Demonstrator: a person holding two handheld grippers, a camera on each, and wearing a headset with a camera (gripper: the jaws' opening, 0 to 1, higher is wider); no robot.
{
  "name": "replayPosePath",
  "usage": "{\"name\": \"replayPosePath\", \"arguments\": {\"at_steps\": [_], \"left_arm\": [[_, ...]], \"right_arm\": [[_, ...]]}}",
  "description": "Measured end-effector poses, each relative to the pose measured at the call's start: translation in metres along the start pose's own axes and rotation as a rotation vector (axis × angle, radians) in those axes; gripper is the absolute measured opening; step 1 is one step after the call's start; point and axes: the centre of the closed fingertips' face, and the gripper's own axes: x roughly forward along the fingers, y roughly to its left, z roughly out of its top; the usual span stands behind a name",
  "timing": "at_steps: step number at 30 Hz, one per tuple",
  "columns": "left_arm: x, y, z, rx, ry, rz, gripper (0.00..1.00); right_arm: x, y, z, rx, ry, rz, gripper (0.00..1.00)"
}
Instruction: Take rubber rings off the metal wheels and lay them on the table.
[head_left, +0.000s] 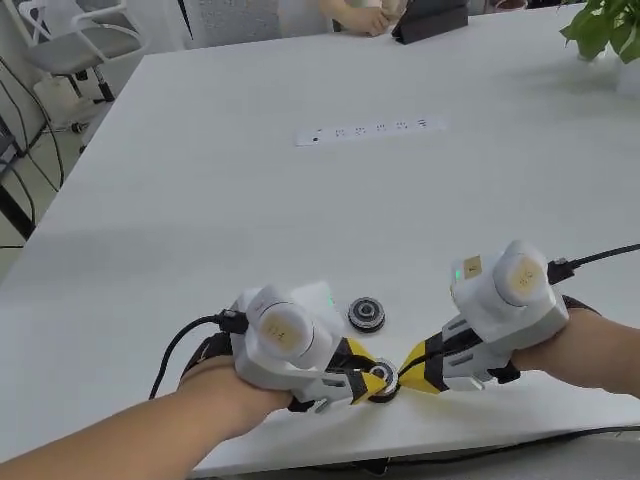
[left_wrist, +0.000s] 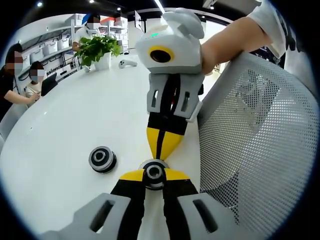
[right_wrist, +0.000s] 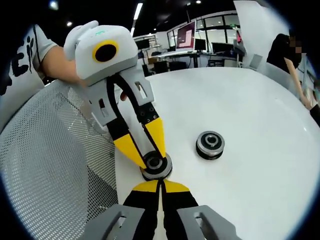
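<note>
A small metal wheel (head_left: 381, 382) with a dark rubber ring sits near the table's front edge, and my left gripper (head_left: 370, 381) is shut on it from the left. In the left gripper view the yellow tips of the left gripper (left_wrist: 154, 176) clasp the wheel (left_wrist: 154, 171) on both sides. My right gripper (head_left: 408, 379) comes in from the right with its jaws together, tips touching the wheel's rim (right_wrist: 156, 164). Whether the right gripper (right_wrist: 160, 185) pinches the ring is hidden. A second wheel (head_left: 366, 314) with its black ring lies flat just beyond.
A white power strip (head_left: 370, 130) lies mid-table. At the far edge are a potted plant (head_left: 605, 25) and another person's hands by a dark tablet (head_left: 430, 18). A mesh chair back (left_wrist: 260, 140) stands right behind the front table edge. An office chair (head_left: 70, 40) is far left.
</note>
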Motion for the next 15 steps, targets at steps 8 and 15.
{"name": "replayPosePath", "arguments": {"at_steps": [8,15], "left_arm": [[0.0003,0.0009,-0.0002,0.000,0.004,0.005,0.07],[0.0001,0.0014,-0.0005,0.002,0.008,0.009,0.07]], "right_arm": [[-0.0019,-0.0027,0.0013,0.137,-0.023,0.008,0.00],[-0.0059,-0.0080,0.0093,0.266,-0.092,0.012,0.00]]}}
